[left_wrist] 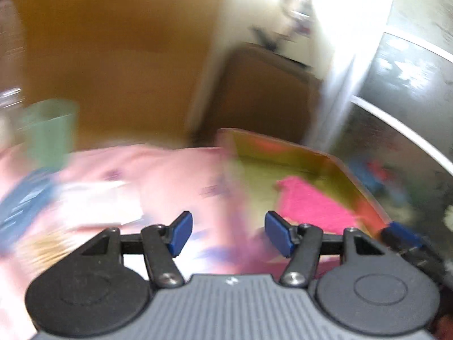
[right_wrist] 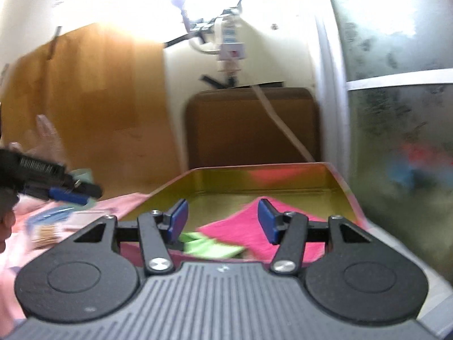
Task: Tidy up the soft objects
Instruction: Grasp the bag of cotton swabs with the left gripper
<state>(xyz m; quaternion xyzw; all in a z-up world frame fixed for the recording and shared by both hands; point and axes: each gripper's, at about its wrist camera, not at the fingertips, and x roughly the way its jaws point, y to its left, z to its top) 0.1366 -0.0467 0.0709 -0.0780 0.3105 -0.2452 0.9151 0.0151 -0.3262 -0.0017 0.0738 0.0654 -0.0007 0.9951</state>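
A gold metal tin [right_wrist: 283,178] with a red rim stands open on a pink cloth. A pink cloth piece [right_wrist: 243,232] and a green cloth piece [right_wrist: 209,246] lie inside it. My right gripper [right_wrist: 222,221] is open and empty just above the tin's near edge. My left gripper [left_wrist: 228,233] is open and empty over the pink bedcover, left of the tin [left_wrist: 320,158]. The pink piece [left_wrist: 311,206] shows there too. The left view is blurred. The left gripper also shows at the left of the right wrist view [right_wrist: 70,192].
A green cup [left_wrist: 51,133] stands at the left on the pink bedcover [left_wrist: 158,175]. A blue item and papers [left_wrist: 93,201] lie beside it. A brown chair back [right_wrist: 252,124] and a wooden door [right_wrist: 90,96] are behind. A window [right_wrist: 402,113] is at the right.
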